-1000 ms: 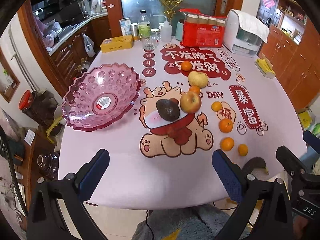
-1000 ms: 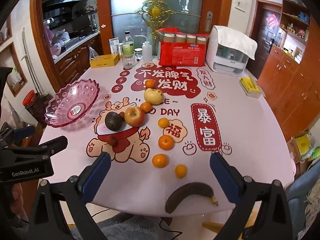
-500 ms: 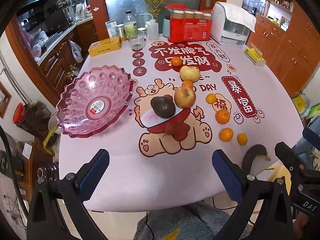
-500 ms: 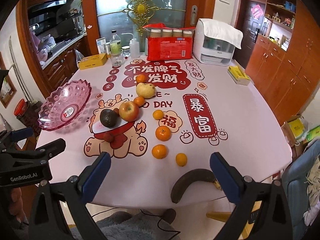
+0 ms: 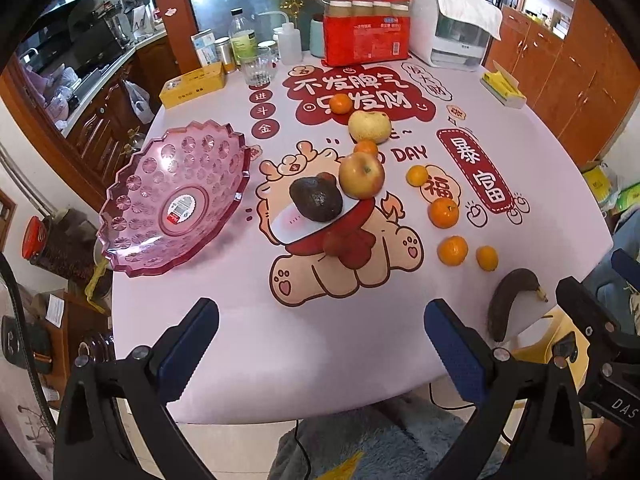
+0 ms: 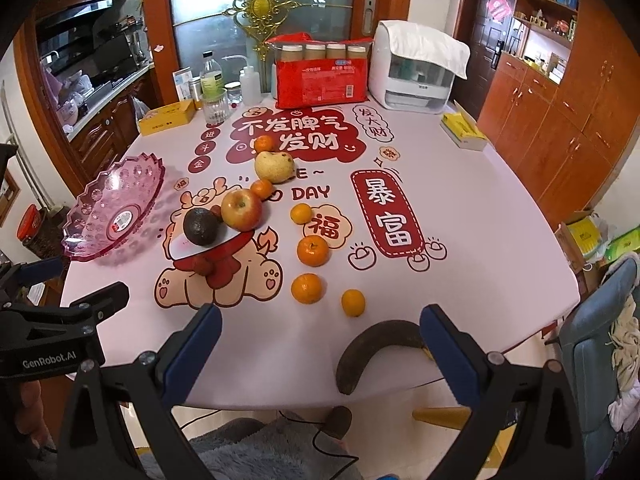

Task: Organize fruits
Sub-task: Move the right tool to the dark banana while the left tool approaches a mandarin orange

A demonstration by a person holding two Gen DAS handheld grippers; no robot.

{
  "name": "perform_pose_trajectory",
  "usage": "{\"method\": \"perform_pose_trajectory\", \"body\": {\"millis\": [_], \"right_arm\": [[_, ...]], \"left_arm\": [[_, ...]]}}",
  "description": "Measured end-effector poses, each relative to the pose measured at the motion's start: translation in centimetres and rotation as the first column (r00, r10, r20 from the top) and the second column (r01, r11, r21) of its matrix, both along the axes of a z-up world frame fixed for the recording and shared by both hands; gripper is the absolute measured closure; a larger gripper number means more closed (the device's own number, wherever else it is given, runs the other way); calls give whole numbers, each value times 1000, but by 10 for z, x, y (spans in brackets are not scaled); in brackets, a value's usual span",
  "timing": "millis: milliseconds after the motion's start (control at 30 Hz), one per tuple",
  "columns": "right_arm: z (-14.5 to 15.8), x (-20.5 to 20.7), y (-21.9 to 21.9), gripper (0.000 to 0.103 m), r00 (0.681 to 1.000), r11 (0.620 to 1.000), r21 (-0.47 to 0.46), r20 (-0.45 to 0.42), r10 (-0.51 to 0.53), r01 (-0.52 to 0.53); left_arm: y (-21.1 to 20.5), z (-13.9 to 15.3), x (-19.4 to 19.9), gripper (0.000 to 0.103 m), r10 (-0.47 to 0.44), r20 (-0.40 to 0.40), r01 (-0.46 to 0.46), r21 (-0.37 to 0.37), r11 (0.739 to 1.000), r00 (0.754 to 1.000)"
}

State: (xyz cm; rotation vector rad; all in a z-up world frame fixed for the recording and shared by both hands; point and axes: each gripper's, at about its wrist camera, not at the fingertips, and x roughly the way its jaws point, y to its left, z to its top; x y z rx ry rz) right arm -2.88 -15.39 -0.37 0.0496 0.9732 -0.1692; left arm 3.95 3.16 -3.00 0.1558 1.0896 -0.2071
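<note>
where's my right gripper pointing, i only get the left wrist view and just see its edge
Observer: The right gripper faces the near edge of the table, jaws wide open, holding nothing.
Operator: anything right in front of it
Observer: The dark banana lies just ahead, with its stem end hidden behind the right finger.
Operator: anything off to that side
Observer: A blue chair draped with clothes stands past the table's right edge.
</note>
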Motion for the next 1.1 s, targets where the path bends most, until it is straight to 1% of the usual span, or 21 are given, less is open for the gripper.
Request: {"method": "perform_pose_trajectory", "body": {"millis": [367,600,667,800,867,1100], "right_arm": [[-12,-2,-9,3,999,999,17,-28,-31,31],[-27,-3,-25,3,995,996,40,-60,-81,84],[-34,-3,-32,4,993,993,54,-70,-99,103],[-53,-1,-45,12,984,986,84,-114,-133,143],[-63,0,-51,14,979,981,101,-140,-149,164],[-98,1,-76,16,958,960,145,-200,-207,238]], "left_arm": [[-8,-12,4,1,-19,-15,19,16,1000,1000],[-10,-23,6,1,-22,-27,22,22,1000,999],[-12,-27,8,1,-26,-27,26,21,999,999],[-16,-39,13,1,-29,-21,30,33,999,999],[-19,-47,17,1,-31,-29,32,39,999,999],[-39,-74,32,1,-67,-34,69,47,997,997]]}}
